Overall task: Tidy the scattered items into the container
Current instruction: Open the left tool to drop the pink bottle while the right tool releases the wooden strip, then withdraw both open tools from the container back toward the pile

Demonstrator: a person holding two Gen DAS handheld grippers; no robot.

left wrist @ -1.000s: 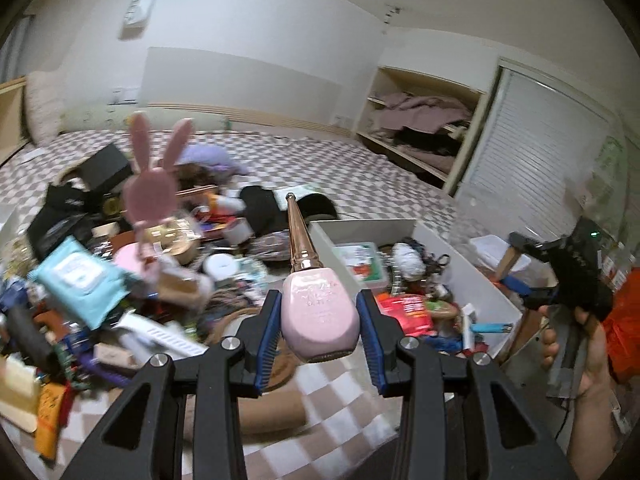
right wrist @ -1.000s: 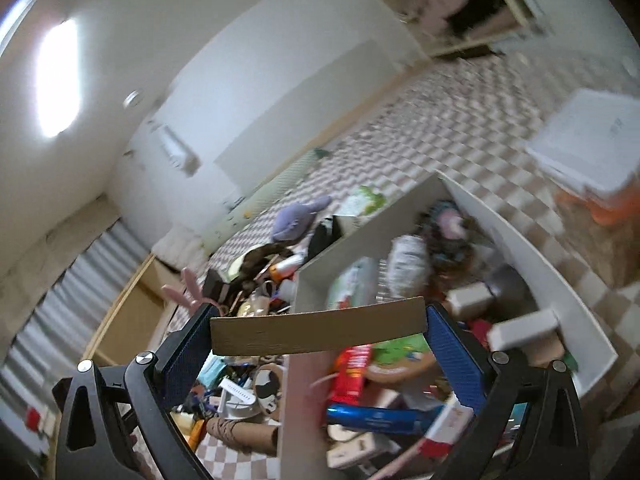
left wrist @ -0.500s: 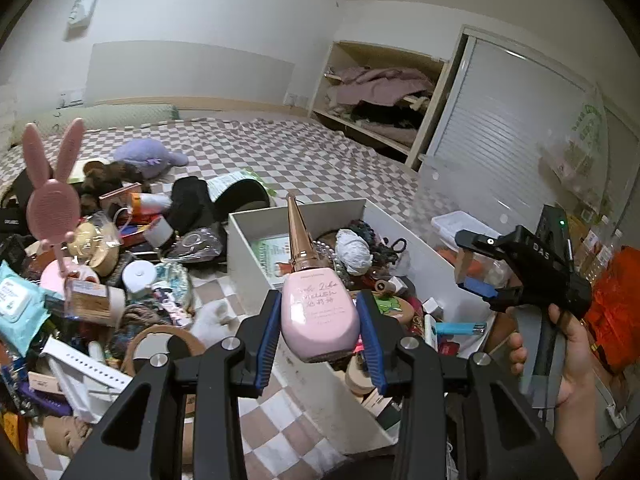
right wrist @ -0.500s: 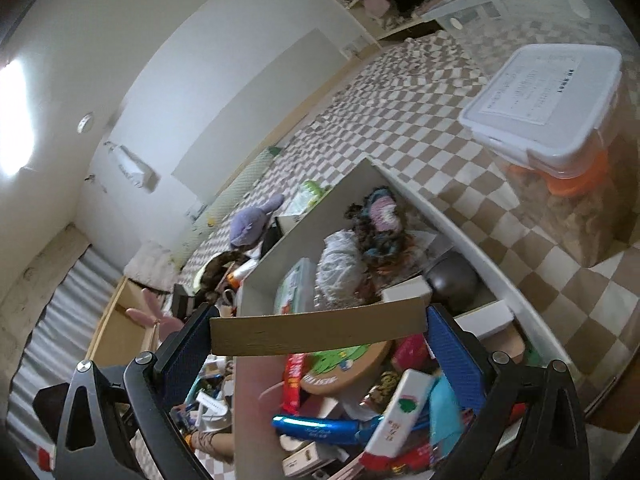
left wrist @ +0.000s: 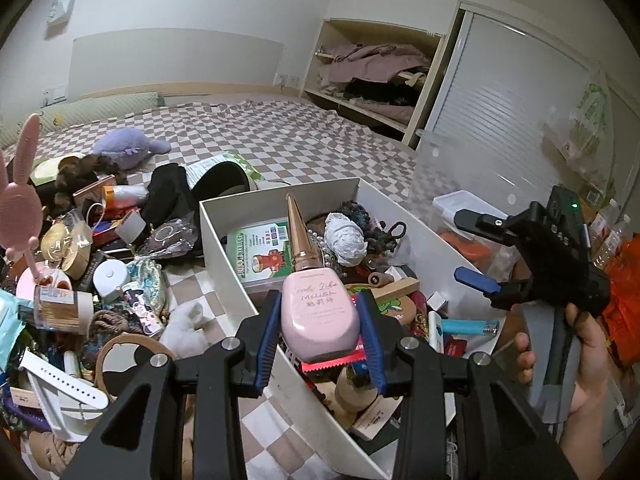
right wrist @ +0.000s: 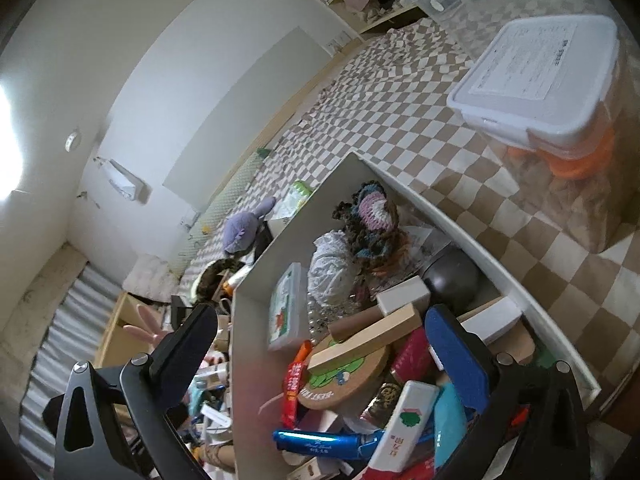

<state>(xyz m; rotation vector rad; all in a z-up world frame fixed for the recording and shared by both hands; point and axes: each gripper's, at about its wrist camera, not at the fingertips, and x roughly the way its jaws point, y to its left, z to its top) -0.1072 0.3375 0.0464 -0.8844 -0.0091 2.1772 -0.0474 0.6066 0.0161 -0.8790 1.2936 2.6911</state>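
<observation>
Left gripper [left wrist: 319, 326] pinches a pink bottle [left wrist: 320, 316] with a long gold cap. Both blue pads press on the bottle's sides. The bottle hangs over the near end of the white box [left wrist: 224, 240], which sits on a checked cloth [left wrist: 280, 148].

The box is full of small things. A wooden block [right wrist: 368, 340] lies on a round cork mat [right wrist: 348, 376] inside it, with a white ball of yarn [right wrist: 332, 268] farther back and a blue tube [right wrist: 324, 440] at the near end.

The right gripper [right wrist: 320, 344] is spread wide over the box with nothing between its fingers. A hand [left wrist: 576, 364] holds it at the right side.

Left of the box lies a messy pile, with a pink bunny brush [left wrist: 18, 204] and a purple soft toy [left wrist: 124, 146].
</observation>
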